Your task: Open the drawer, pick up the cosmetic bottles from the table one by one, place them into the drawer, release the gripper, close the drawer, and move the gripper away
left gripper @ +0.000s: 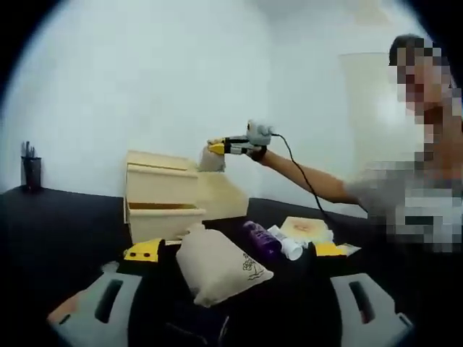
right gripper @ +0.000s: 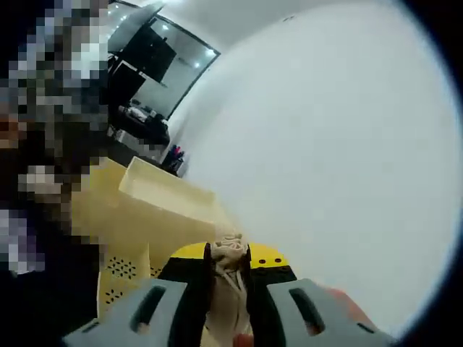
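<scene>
My left gripper (left gripper: pixel 235 251) is open low over the black table, its yellow-tipped jaws wide apart. A beige cloth bag (left gripper: pixel 217 266) lies between them, nearer the left jaw. Behind it lie a purple bottle (left gripper: pixel 261 239) and a white bottle (left gripper: pixel 286 246). A pale wooden drawer box (left gripper: pixel 160 182) stands further back with its lower drawer (left gripper: pixel 165 217) pulled out. Above the box, a person's hand holds my right gripper (left gripper: pixel 215 149), shut on a small beige cloth pouch (left gripper: pixel 210 161). In the right gripper view, the gripper (right gripper: pixel 228 264) pinches the pouch's gathered top (right gripper: pixel 230 250) over the cream box (right gripper: pixel 163 194).
A yellowish flat packet (left gripper: pixel 307 228) lies behind the bottles. A dark pen cup (left gripper: pixel 30 170) stands at the far left of the table (left gripper: pixel 65 231). The person sits at the right, their arm reaching across toward the box. A white wall is behind.
</scene>
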`<state>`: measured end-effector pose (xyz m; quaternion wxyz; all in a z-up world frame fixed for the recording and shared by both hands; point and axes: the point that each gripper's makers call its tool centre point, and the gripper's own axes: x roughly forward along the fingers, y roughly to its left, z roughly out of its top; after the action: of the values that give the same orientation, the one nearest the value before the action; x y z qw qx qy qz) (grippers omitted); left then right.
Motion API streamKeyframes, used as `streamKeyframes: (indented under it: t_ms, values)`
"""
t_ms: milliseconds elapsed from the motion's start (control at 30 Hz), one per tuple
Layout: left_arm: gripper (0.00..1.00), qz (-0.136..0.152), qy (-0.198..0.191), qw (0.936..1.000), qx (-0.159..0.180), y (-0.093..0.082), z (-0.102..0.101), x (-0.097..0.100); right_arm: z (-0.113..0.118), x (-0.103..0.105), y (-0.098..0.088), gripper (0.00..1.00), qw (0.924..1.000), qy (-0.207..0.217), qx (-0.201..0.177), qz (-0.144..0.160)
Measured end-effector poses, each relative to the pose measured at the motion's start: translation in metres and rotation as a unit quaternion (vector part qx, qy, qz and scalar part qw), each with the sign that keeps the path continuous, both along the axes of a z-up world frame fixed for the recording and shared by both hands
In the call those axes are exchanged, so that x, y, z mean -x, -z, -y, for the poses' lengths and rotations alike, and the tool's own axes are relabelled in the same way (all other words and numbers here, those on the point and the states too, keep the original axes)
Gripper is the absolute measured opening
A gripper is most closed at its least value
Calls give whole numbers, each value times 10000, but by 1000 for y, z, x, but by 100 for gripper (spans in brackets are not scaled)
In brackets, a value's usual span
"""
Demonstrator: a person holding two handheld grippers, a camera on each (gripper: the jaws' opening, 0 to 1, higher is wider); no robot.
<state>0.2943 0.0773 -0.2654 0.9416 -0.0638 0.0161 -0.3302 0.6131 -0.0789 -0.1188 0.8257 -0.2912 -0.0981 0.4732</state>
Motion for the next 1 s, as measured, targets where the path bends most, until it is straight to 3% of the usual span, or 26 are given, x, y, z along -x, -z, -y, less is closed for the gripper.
streamKeyframes:
  t_ms: [267, 433, 567, 1000]
  values:
    - [75, -41, -22, 9999, 110, -1, -2, -1, 5, -6, 1, 15, 9998, 112, -159, 19]
    - [74, -59, -42, 9999, 108, -1, -3, -2, 11, -23, 4, 15, 9996, 256, -73, 40]
    - [74, -74, -47, 9999, 85, 1, -3, -3, 15, -34, 3, 15, 9994, 222, -272, -76]
    - [74, -203, -27, 9996, 173, 4, -3, -6, 13, -55, 37, 15, 9993, 254, -88, -272]
